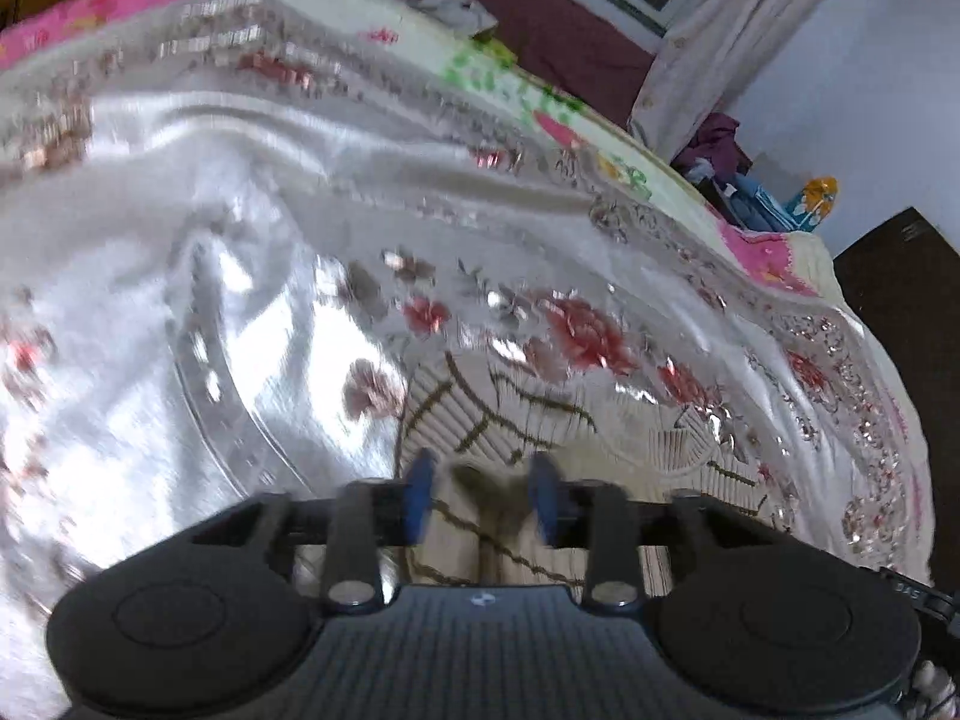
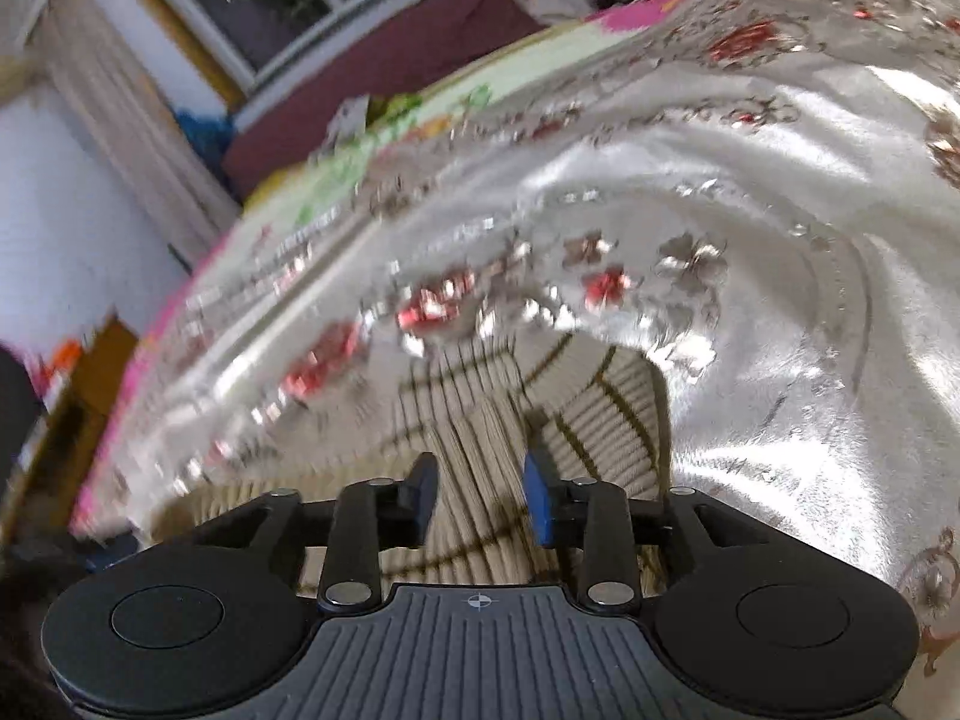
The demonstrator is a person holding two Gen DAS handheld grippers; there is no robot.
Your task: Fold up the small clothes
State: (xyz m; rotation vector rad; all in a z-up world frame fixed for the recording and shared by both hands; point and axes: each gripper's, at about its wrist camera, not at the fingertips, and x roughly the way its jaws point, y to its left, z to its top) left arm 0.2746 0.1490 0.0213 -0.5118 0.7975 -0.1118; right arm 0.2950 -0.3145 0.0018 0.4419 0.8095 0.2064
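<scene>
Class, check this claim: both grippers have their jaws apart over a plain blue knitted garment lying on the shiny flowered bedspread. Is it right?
Not quite. The garment is beige ribbed knit with dark brown lines, not plain blue, as the right wrist view shows. The rest stands: left gripper, right gripper, jaws apart, over the bedspread.

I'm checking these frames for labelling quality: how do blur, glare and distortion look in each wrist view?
Left wrist view: motion smear across the shiny floral bedspread, bright glare patches on it, the ribbed beige garment soft, fisheye bending the bed edge. Right wrist view: heavier streaking on the bedspread and garment, glare at right, window frame curved; gripper bodies sharp in both.
</scene>
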